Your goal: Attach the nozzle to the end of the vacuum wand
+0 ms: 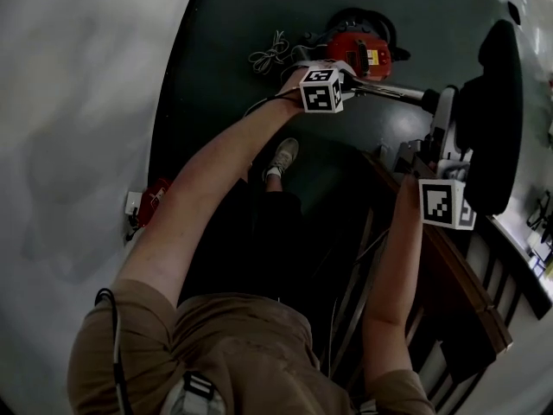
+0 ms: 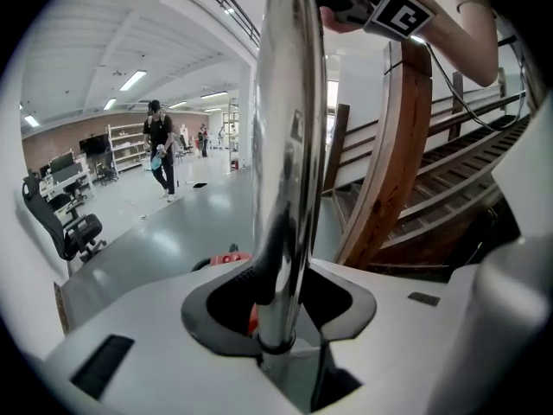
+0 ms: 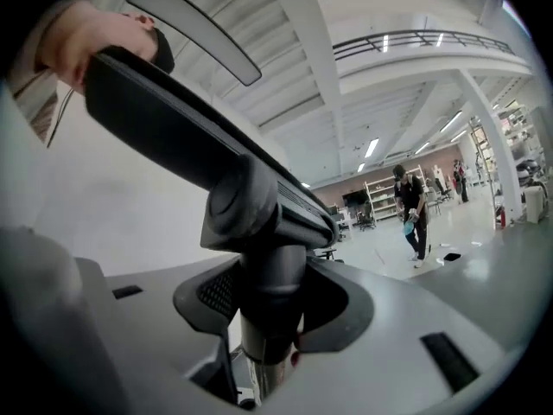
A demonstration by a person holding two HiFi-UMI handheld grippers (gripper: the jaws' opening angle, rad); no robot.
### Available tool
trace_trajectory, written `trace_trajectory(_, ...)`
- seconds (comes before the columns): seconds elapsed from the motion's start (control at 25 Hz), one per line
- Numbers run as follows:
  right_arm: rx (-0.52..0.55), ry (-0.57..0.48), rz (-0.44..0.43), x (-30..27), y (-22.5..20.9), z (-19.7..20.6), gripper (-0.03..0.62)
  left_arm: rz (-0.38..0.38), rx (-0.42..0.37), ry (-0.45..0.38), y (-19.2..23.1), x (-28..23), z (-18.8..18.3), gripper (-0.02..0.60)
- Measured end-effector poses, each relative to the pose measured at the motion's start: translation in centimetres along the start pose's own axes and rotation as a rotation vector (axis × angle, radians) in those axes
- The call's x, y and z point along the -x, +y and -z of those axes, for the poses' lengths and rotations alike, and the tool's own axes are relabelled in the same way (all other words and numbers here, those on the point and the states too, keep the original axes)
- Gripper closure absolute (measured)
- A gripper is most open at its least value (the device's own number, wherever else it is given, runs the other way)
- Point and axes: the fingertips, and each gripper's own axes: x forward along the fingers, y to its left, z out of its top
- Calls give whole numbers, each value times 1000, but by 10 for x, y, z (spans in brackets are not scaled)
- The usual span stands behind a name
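- We see the left gripper [image 2: 278, 314] with its jaws clamped on the chrome wand [image 2: 289, 145]. The tube runs straight up between the pads.
- The right gripper [image 3: 270, 305] has its jaws part closed and pressed on the nozzle's neck [image 3: 272, 275]. The wide black nozzle [image 3: 173, 128] slants up to the left above it.
- In the head view the wand [image 1: 393, 90] runs from the left gripper rightward to the nozzle [image 1: 494, 111]. We cannot tell whether the tube end sits inside the neck.
- The left arm [image 1: 207, 197] reaches far out and is nearly straight. The right arm [image 1: 393, 275] is bent, with its gripper nearer and on the right.
- The red vacuum body [image 1: 359, 54] lies on the floor just beyond the left gripper. A loose cord [image 1: 270, 56] lies to its left.
- One shoe [image 1: 282, 156] stands on the dark floor [image 1: 225, 24], nearer than the left gripper.
- A wooden stair rail [image 1: 458, 275] crowds the right arm closely on the right side.
- A white wall [image 1: 78, 102] bounds the left.
- In the left gripper view there is open grey floor [image 2: 147, 232] at the left. A person [image 2: 160, 158] and an office chair [image 2: 73, 227] are well apart from us there.
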Motion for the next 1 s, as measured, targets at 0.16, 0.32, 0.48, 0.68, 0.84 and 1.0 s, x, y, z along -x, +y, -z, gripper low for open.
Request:
trace_trajectory(0.16, 9, 29, -18, -3, 1, 2, 419, -19, -45, 37, 8, 1, 2, 431)
trace_trajectory(0.32, 15, 154, -50, -10, 8, 11, 421, -34, -85, 72, 8, 4, 7, 431)
trace_trajectory(0.48, 11, 256, -79, -15, 18, 18, 421, -33, -86, 72, 3, 5, 14, 431)
trace_trajectory(0.68, -1, 279, -95, -16, 28, 17, 421, -40, -90, 64, -2, 9, 13, 431)
trace_trajectory(0.84, 2, 300, -83, -13, 24, 20, 421, -33, -102, 77, -2, 11, 14, 431)
trace_trajectory(1.0, 2, 320, -82, -13, 32, 19, 421, -29, -114, 86, -6, 17, 12, 431)
